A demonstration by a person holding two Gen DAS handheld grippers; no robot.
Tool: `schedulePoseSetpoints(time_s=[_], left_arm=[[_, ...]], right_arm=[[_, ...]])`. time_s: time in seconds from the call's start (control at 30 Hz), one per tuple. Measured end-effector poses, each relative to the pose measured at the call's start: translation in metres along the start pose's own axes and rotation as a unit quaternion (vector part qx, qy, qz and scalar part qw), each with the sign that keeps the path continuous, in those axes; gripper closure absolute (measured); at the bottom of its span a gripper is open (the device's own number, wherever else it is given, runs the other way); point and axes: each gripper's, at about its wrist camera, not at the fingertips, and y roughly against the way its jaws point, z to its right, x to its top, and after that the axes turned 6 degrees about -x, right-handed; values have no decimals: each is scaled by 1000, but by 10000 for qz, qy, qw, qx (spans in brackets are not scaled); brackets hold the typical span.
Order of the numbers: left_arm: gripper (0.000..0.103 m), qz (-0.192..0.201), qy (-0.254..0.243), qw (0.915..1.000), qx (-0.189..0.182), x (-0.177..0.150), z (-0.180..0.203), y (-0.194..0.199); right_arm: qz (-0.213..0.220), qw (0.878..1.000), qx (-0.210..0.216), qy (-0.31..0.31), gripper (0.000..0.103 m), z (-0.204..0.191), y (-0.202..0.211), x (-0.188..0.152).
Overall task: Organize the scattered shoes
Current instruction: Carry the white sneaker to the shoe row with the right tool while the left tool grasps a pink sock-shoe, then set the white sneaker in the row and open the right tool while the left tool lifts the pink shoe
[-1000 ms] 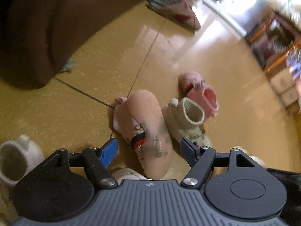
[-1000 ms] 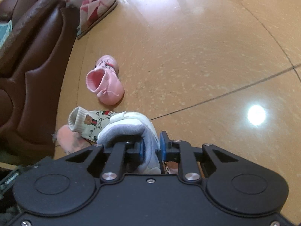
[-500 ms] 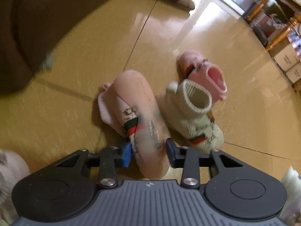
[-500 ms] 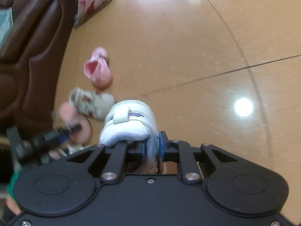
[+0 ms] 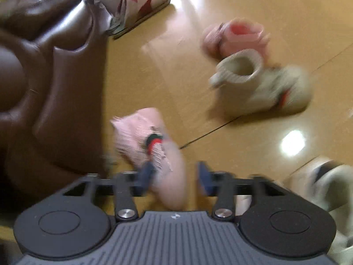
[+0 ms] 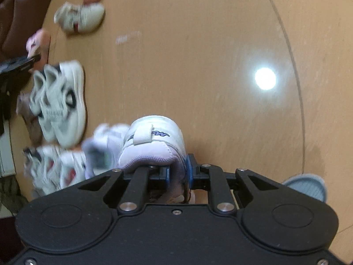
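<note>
White sneaker [image 6: 154,141]: pinched at its collar by right gripper [image 6: 178,172] fingers. Pink bootie [image 5: 152,152]: beside brown sofa [image 5: 44,88], between left gripper [image 5: 174,176] fingers, which are opening, right pad clear of it.

Glossy tan floor [image 6: 198,44]; cream bootie [image 5: 260,84], pink bootie [image 5: 238,35], sneakers [image 6: 59,101] on it.

The left gripper [image 5: 176,176] is showing a dark grey ribbed body with two round black discs, silver screws and, blurred, seemingly blue fingertip pads. The right gripper [image 6: 178,172] is wearing smooth black casing, silver screws, blue pads [image 6: 189,169].
</note>
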Motion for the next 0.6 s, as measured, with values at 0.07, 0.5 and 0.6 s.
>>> schedulePoseSetpoints(time_s=[0.07, 0.5, 0.6], left_arm=[[39, 264, 453, 9974, -489, 1, -8, 8], [40, 1248, 3827, 9131, -651, -12, -117, 10], [40, 1004, 3858, 9146, -674, -1, -121, -8]], right_arm=[[-33, 10000, -28, 69, 88, -5, -2, -3], [-12, 9998, -76, -195, 88, 1, 4, -15], [10, 9994, 18, -331, 88, 2, 7, -17]])
